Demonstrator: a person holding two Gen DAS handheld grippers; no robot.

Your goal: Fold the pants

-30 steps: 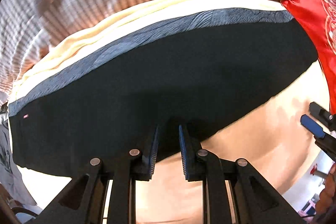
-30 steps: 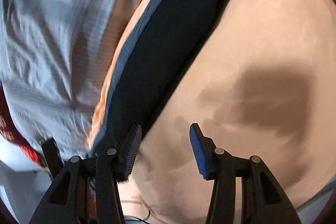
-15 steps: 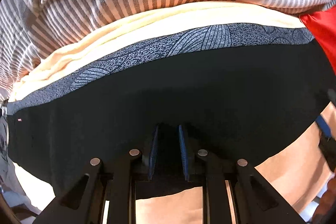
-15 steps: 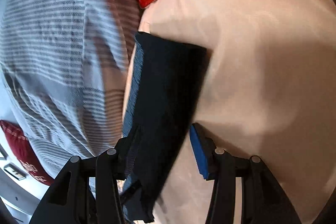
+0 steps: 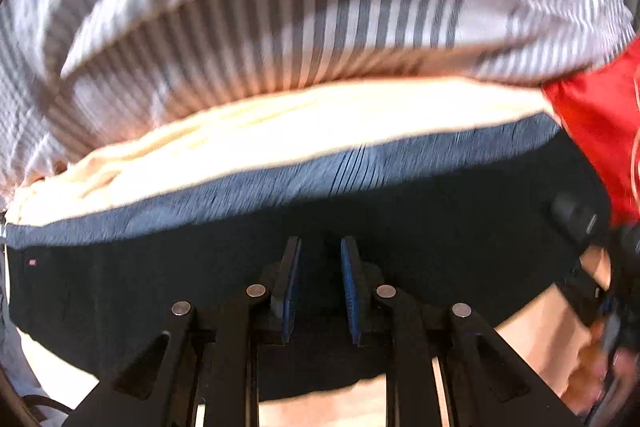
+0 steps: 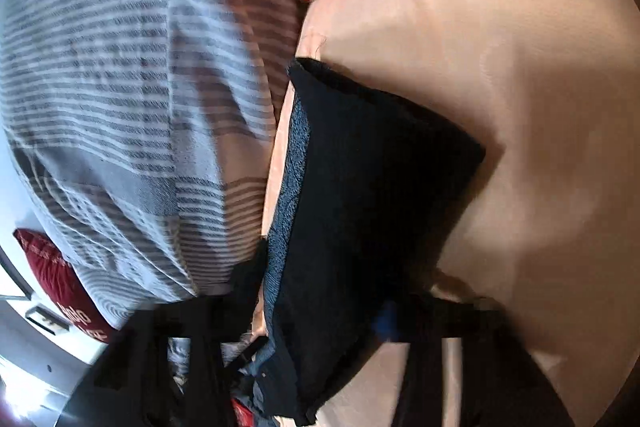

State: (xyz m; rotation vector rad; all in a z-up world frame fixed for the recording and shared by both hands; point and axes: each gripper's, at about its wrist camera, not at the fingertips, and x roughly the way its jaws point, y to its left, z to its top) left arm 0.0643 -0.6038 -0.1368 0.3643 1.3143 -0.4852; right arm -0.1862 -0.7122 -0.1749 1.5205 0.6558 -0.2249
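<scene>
On the left, the left tool (image 5: 320, 291) sits low over the dark navy cloth pants (image 5: 400, 227), which lie flat on the peach bed sheet (image 5: 532, 331). Its two blue pads are close together with dark cloth between them, so it seems to be pinching the near edge of the pants. Behind the pants runs a blue patterned band (image 5: 280, 187), then a cream cloth (image 5: 300, 123) and a grey and white striped blanket (image 5: 320, 27). A red pillow (image 5: 592, 131) is at the far right.

On the right, the right tool (image 6: 340, 327) is blurry and partly hidden by the pants, so I cannot tell if it is spread or pinching.

The pants look soft, light and floppy. They will sag if held in the middle, so it seems best to hold an edge or corner with each tool.
</scene>
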